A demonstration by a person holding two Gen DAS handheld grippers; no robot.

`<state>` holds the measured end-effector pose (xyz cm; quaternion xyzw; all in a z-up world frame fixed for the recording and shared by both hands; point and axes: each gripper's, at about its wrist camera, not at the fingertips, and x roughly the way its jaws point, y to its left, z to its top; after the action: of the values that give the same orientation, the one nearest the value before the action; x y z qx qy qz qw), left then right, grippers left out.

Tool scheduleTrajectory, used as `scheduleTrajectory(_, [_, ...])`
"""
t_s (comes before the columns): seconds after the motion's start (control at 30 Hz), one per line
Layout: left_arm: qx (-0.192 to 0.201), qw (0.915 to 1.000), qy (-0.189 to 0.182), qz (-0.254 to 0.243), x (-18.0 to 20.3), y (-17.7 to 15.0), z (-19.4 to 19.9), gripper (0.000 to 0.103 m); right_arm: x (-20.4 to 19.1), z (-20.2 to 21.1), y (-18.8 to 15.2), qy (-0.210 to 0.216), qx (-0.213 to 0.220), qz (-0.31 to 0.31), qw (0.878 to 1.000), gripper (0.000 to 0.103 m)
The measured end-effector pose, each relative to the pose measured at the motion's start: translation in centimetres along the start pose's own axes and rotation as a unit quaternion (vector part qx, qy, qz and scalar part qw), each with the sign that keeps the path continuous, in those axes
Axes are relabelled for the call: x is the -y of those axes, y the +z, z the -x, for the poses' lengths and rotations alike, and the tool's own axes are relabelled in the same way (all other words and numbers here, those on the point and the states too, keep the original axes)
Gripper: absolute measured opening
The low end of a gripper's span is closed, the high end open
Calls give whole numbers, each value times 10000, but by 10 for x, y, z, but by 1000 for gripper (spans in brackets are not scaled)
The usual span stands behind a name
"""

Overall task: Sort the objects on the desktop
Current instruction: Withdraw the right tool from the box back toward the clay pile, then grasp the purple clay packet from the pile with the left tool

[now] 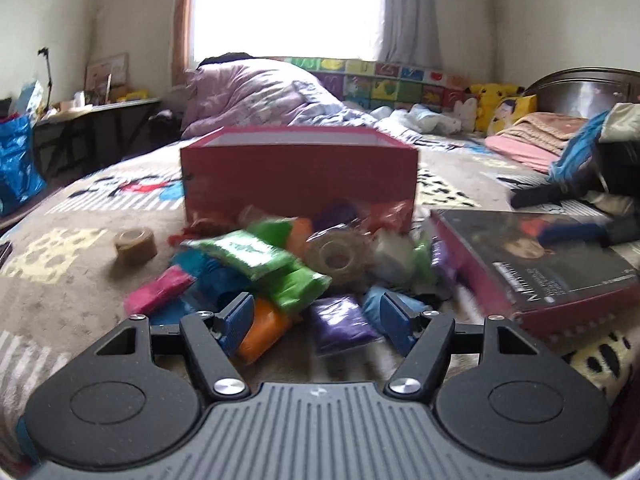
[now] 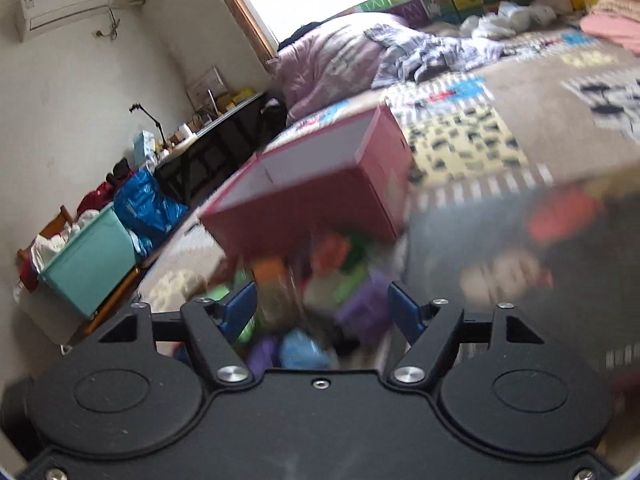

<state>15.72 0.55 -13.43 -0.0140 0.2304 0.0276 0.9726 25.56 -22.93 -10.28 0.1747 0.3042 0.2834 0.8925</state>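
A pile of small coloured packets lies on the bed in front of an open red box. Among them are a green packet, a purple one, an orange one, a pink one and a tape roll. My left gripper is open and empty just above the near edge of the pile. My right gripper is open and empty over the blurred pile, with the red box behind it.
A second tape roll lies alone to the left. A dark book or box lid lies right of the pile, with a blue object on it. Bedding, pillows and clothes fill the far bed. A teal bin stands off the bed's left.
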Motion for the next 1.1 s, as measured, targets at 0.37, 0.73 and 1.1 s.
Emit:
scheduleTrajectory(0.37, [-386, 9989, -251, 90, 6, -5, -21, 68, 7, 0, -47, 137, 445, 194, 9987, 72])
scheduleTrajectory(0.73, [-748, 9959, -230, 461, 6, -6, -60, 41, 15, -11, -51, 380, 368, 209, 9984, 73])
scheduleTrajectory(1.1, [-1101, 9920, -449, -415, 17, -12, -28, 60, 20, -12, -48, 473, 367, 164, 9981, 73])
